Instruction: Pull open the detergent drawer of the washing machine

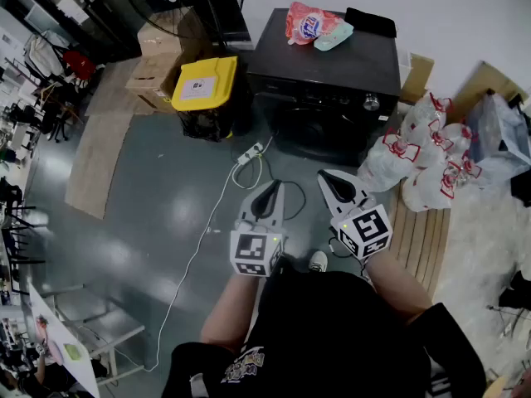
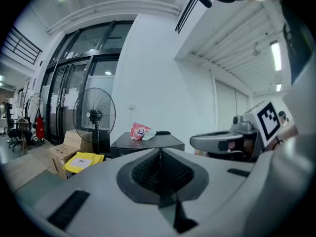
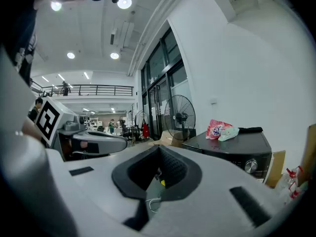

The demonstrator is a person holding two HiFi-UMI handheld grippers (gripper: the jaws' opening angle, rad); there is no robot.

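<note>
The black washing machine (image 1: 328, 81) stands against the far wall, well ahead of both grippers. Its front panel carries a round knob (image 1: 371, 101), and the detergent drawer cannot be made out from here. A pink bag (image 1: 309, 23) and a black item (image 1: 370, 21) lie on its top. My left gripper (image 1: 270, 193) and right gripper (image 1: 336, 185) are side by side over the floor, both shut and holding nothing. The left gripper (image 2: 159, 154) points toward the washer (image 2: 146, 143). In the right gripper view, the right gripper (image 3: 159, 152) has the washer (image 3: 232, 147) off to its right.
A yellow-lidded bin (image 1: 205, 83) and cardboard boxes (image 1: 158, 65) stand left of the washer, with a fan (image 2: 94, 116) behind. A white power strip (image 1: 250, 152) and its cord lie on the floor ahead. Tied plastic bags (image 1: 423, 152) and a wooden pallet (image 1: 419, 235) are at the right.
</note>
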